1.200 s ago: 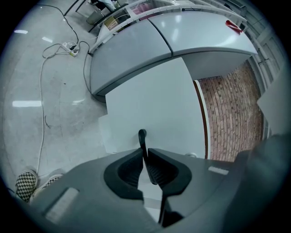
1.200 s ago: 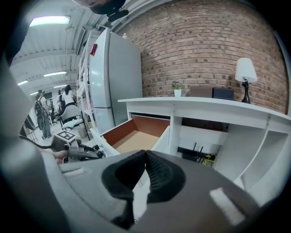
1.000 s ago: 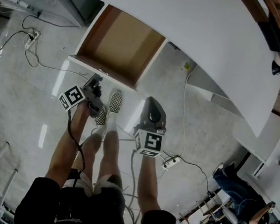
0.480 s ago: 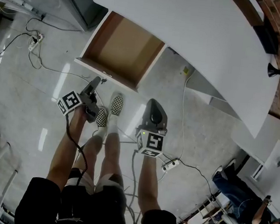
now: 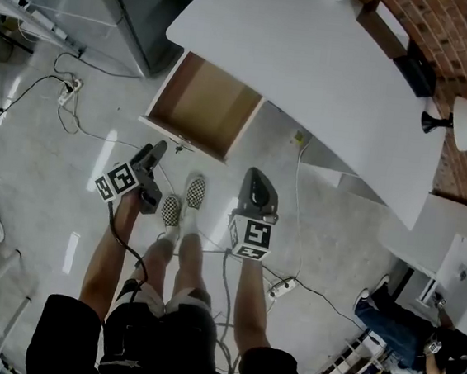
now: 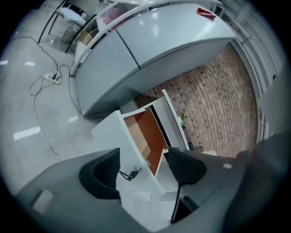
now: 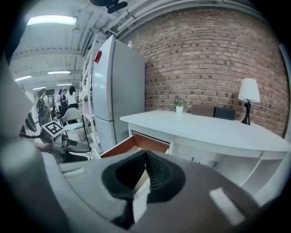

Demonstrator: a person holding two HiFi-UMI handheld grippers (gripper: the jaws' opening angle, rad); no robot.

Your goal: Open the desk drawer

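The white desk point(image 5: 313, 58) has its drawer point(image 5: 202, 102) pulled out, showing a bare brown inside. A small handle point(image 5: 176, 141) sits on the white drawer front. My left gripper point(image 5: 156, 149) hangs just short of that front, apart from it. In the left gripper view its jaws point(image 6: 142, 166) stand open and empty, with the handle point(image 6: 132, 171) and the open drawer point(image 6: 148, 134) beyond them. My right gripper point(image 5: 255, 176) hovers to the right of the drawer; its pads point(image 7: 144, 159) are shut together on nothing. The drawer point(image 7: 136, 143) and desk point(image 7: 204, 127) lie ahead of it.
A grey fridge point(image 5: 144, 7) stands left of the desk. Cables and a power strip point(image 5: 70, 86) lie on the floor at left, another strip point(image 5: 282, 289) at right. Checkered shoes point(image 5: 192, 190) stand between the grippers. A lamp point(image 5: 464, 123) sits on the desk's far end.
My left gripper has come off the drawer's handle, opened, and drawn back from the front. Both grippers have risen. The drawer stays pulled out.
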